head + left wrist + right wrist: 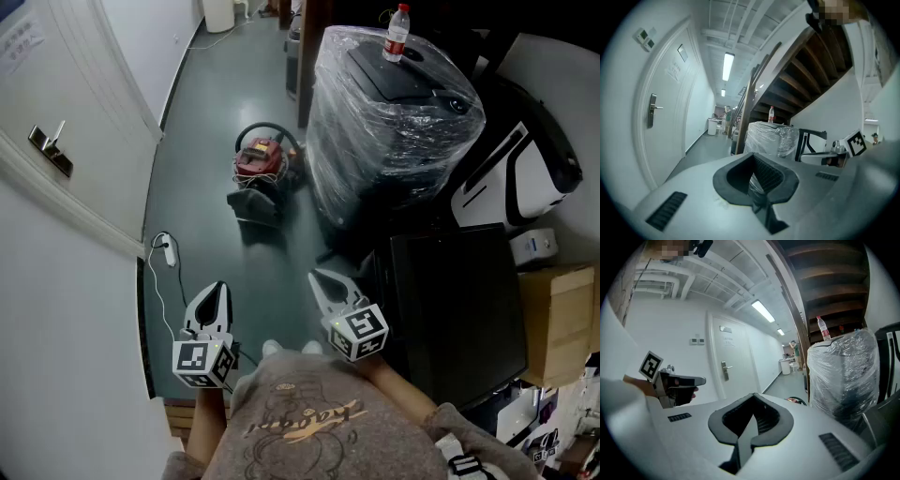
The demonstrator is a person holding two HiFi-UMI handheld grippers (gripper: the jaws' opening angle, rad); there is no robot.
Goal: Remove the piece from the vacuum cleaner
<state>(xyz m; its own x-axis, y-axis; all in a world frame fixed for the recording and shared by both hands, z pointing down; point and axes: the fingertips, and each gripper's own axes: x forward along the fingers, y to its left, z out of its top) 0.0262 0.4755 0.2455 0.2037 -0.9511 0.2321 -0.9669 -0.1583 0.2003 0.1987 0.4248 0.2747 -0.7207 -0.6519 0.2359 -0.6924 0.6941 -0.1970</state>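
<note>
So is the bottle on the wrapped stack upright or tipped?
Upright: the bottle stands cap up on top of the plastic-wrapped stack.

"Where is the vacuum cleaner (263,167)?"

"On the floor (202,112), ahead of my left gripper (217,288) and right gripper (318,277) and well apart from both."

"What's next to it?"

"A wrapped stack (394,131) just to its right, with a bottle (397,33) upright on top. A door (56,103) is on my left, and a cable (167,251) lies on the floor by that wall. A cardboard box (561,323) sits far right."
</note>
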